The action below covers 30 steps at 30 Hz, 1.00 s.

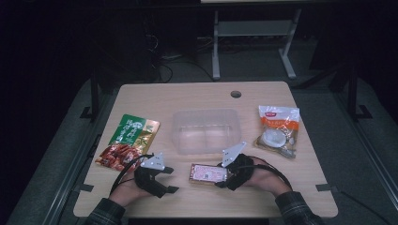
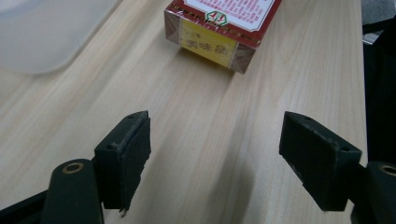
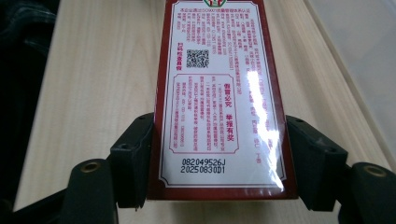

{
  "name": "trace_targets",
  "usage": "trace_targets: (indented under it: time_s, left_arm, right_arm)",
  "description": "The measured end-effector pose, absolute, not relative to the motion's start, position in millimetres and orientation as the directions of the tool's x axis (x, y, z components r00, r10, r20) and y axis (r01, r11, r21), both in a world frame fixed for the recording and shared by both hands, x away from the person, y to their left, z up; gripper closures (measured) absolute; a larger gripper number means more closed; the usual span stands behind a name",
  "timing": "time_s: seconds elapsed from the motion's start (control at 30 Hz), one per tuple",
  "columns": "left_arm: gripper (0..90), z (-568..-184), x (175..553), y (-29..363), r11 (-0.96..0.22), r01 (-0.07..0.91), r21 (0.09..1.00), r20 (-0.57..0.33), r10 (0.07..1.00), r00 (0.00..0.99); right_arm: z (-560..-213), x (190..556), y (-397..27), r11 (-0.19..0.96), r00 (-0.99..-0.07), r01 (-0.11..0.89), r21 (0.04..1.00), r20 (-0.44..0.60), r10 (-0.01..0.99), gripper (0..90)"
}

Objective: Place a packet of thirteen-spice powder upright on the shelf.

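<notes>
A flat red box with a white printed label lies on the wooden table near its front edge. My right gripper comes in from the right and is shut on the box's near end. In the right gripper view the two black jaws press on the long sides of the box, and the right gripper straddles it. My left gripper rests on the table left of the box, open and holding nothing. In the left gripper view the left gripper faces the box's yellow end across bare wood.
A clear plastic container stands just behind the box at mid-table. A green and red snack pouch lies at the left. An orange and white pouch lies at the right. A cable hole sits near the far edge.
</notes>
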<state>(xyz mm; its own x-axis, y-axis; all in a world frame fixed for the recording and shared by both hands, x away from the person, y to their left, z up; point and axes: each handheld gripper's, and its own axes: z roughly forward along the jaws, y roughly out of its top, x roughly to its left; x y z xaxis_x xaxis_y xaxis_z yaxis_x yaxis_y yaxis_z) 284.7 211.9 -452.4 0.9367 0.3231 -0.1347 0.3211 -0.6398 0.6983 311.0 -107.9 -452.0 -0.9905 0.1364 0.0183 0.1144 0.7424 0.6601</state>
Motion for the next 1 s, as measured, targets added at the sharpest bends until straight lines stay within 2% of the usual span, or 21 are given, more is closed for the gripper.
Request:
trace_targets:
  time_s: [0.43,1.0]
  left_arm:
    - [15.9,-426.8,291.7,202.1,-0.644,0.203,0.738,-0.08,0.215,0.973]
    - [14.6,-406.9,302.6,168.6,-0.628,0.087,0.773,-0.063,0.06,0.996]
  right_arm:
    - [-431.0,300.3,-124.1,0.689,-0.992,0.115,0.716,0.048,0.115,31.8]
    - [-416.8,293.7,-126.3,0.627,-0.992,0.118,0.77,0.065,0.107,31.8]
